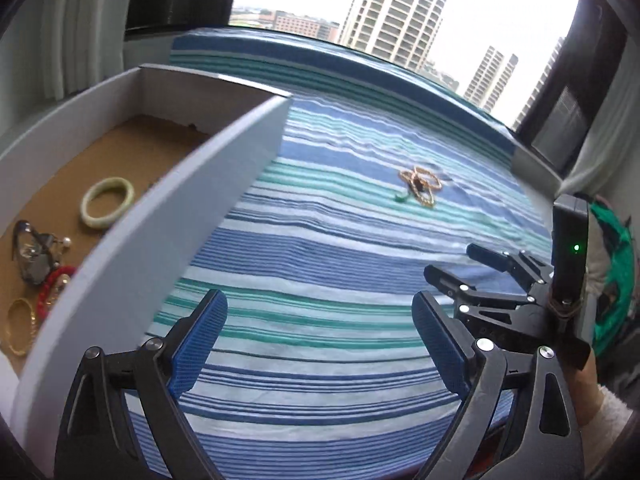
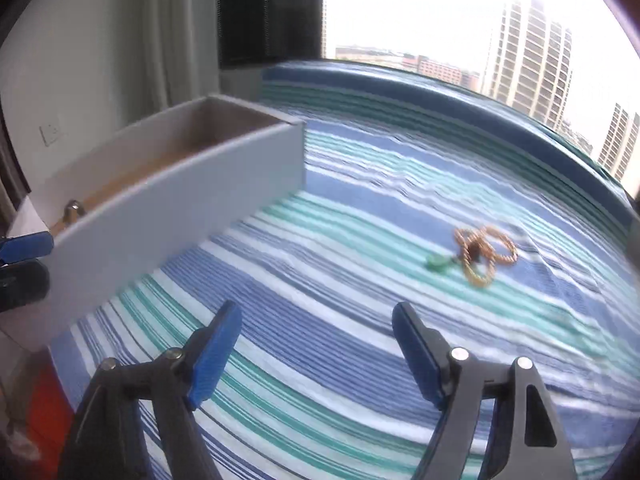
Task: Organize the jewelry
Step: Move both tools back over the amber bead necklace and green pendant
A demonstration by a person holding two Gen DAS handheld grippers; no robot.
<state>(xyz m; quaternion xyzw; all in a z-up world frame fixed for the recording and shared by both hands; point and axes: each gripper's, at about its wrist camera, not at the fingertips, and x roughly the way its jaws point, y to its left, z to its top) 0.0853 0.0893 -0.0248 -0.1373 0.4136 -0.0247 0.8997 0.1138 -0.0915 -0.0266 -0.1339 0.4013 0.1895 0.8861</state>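
Note:
A tangle of gold bead bracelets with a green pendant [image 1: 420, 189] lies on the striped bedspread [image 1: 320, 264], far ahead of both grippers; it also shows in the right wrist view [image 2: 480, 256]. A white box [image 1: 168, 216] with a brown floor stands at the left and holds a pale jade bangle [image 1: 107, 202], a red bead bracelet [image 1: 54, 286], a gold bangle [image 1: 22, 330] and a dark clip. My left gripper [image 1: 320, 340] is open and empty beside the box. My right gripper [image 2: 316, 352] is open and empty; it also shows in the left wrist view [image 1: 460, 268].
The white box [image 2: 180, 196] stands at the left in the right wrist view. A window with tower blocks lies behind the bed's far edge. Curtains and a wall stand at the left. A gloved hand [image 1: 612, 272] holds the right gripper.

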